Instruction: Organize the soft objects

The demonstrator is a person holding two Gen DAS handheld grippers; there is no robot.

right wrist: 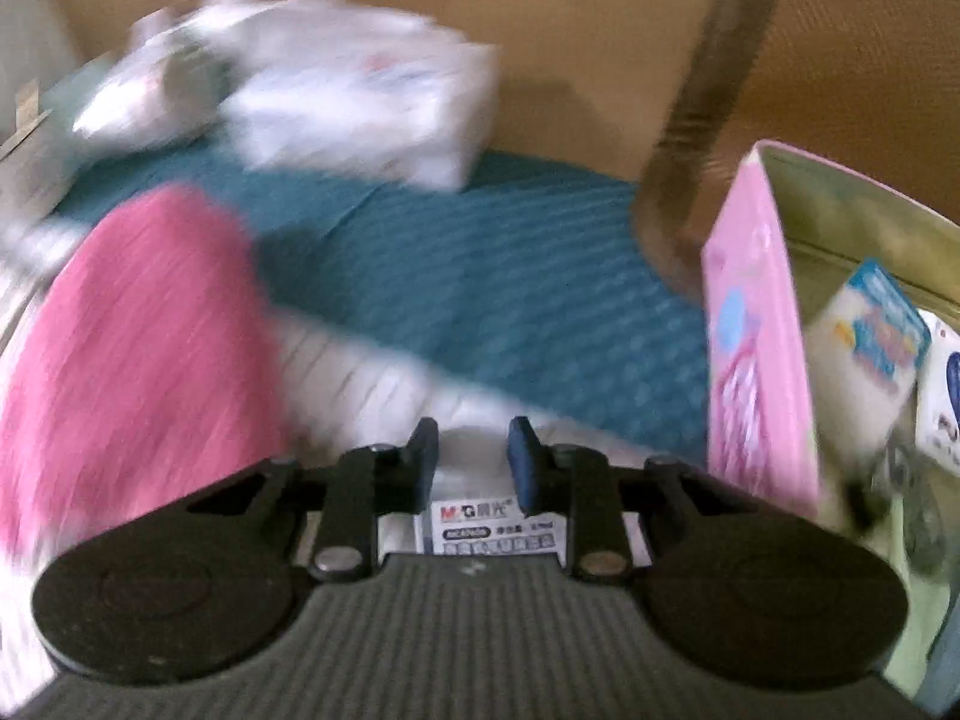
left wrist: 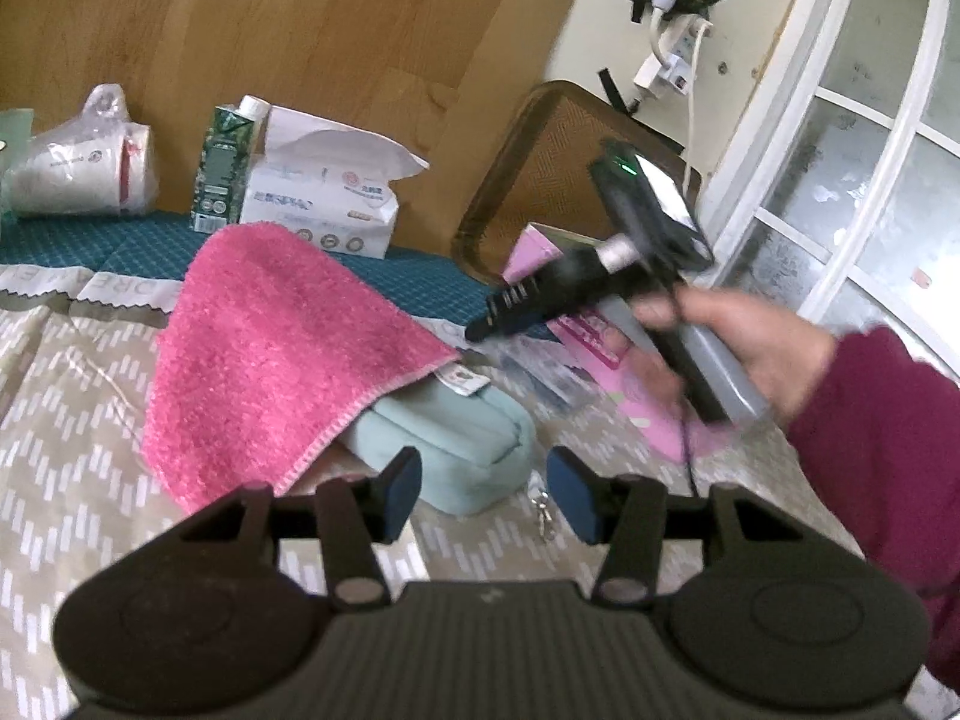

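Note:
A fluffy pink towel (left wrist: 270, 348) lies on the patterned bedspread and drapes over one end of a pale teal fabric pouch (left wrist: 462, 438). My left gripper (left wrist: 487, 489) stands open just short of the pouch's near corner, its pads touching nothing. A hand in a maroon sleeve holds my right gripper (left wrist: 486, 324) to the right of the towel, blurred. In the right wrist view my right gripper (right wrist: 474, 459) is shut on a small white pack with a printed label (right wrist: 480, 519). The pink towel (right wrist: 132, 348) shows as a blur on its left.
A pink box (right wrist: 756, 348) with small packets inside stands at the right. A tissue pack (left wrist: 324, 210), a green carton (left wrist: 222, 168) and a plastic bag of cups (left wrist: 84, 162) line the wooden headboard. Keys (left wrist: 543, 510) lie by the pouch. A brown woven panel (left wrist: 540, 168) leans behind.

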